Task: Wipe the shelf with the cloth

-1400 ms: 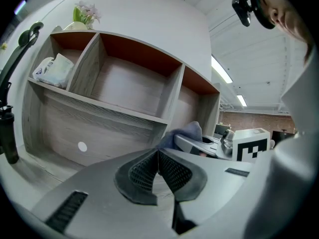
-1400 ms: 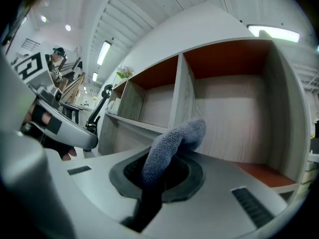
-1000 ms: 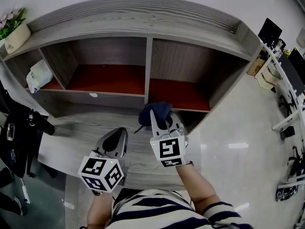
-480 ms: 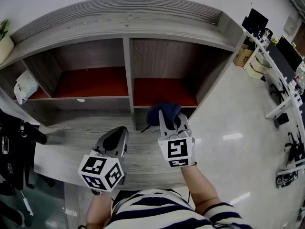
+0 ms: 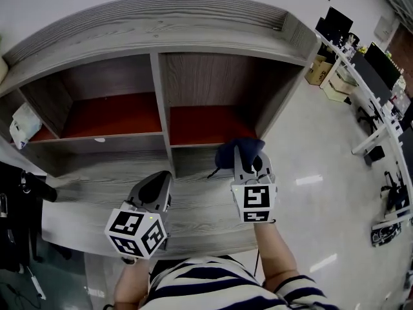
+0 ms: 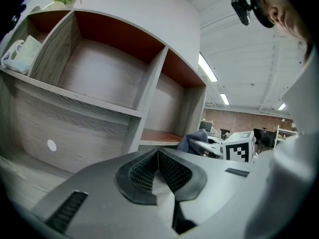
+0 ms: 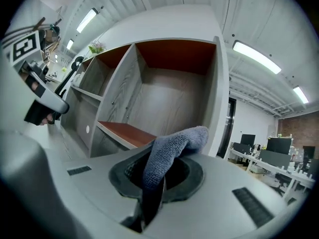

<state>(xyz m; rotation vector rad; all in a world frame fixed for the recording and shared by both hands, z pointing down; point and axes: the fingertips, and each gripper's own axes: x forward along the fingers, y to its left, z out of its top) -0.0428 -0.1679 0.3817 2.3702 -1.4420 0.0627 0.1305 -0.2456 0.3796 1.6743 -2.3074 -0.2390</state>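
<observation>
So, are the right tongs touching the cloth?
Touching. The right gripper view shows the right tongs shut on the cloth, which bulges out between them.

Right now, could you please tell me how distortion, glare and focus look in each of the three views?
Head view: the wide lens bows the shelf into an arc, and light streaks glare on the floor. Left gripper view: dark corners, the left gripper looms large. Right gripper view: the cloth is sharp; ceiling lights glow bright.
</observation>
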